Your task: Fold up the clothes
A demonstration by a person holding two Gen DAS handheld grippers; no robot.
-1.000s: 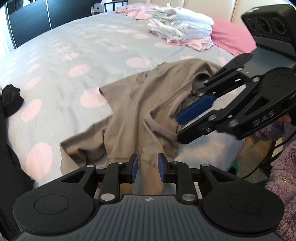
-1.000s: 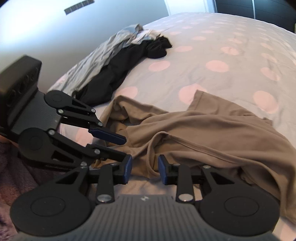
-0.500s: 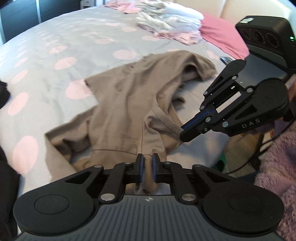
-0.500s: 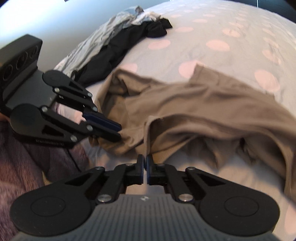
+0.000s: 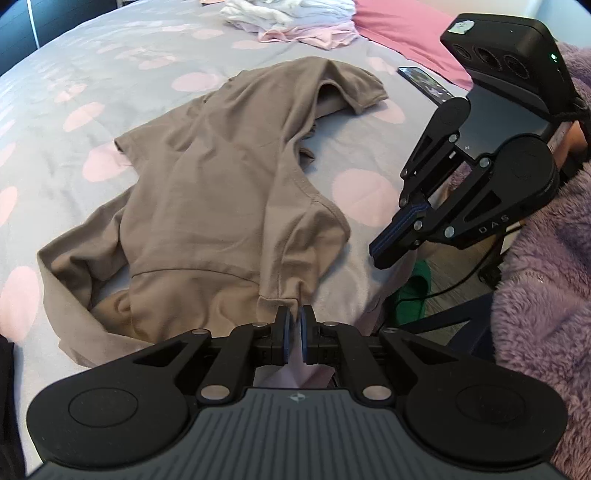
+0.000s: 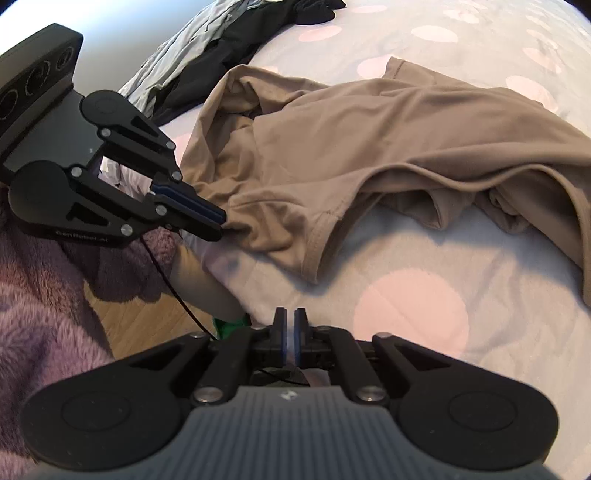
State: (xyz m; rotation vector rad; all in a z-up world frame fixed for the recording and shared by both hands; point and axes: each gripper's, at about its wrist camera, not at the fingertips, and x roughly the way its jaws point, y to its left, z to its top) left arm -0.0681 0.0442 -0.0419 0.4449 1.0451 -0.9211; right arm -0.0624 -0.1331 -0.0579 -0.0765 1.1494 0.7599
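Observation:
A taupe T-shirt (image 5: 221,192) lies crumpled on the grey bed with pink dots; it also shows in the right wrist view (image 6: 369,147). My left gripper (image 5: 294,325) is shut on the shirt's near edge at the bed's front; it appears in the right wrist view (image 6: 218,225) pinching that edge. My right gripper (image 6: 290,325) is shut with nothing visible between its pads, hovering over the bedsheet off the shirt. In the left wrist view it (image 5: 380,254) sits to the right of the shirt.
A stack of folded white and pink clothes (image 5: 291,18) and a pink pillow (image 5: 402,33) lie at the far end. A phone (image 5: 424,83) lies on the bed. Black and grey garments (image 6: 229,48) are heaped at the left. Wooden floor (image 6: 147,325) lies below the edge.
Both grippers closed from open. The left one now grips the shirt edge and has pulled it toward the bed's front. The right one came off the shirt and moved back.

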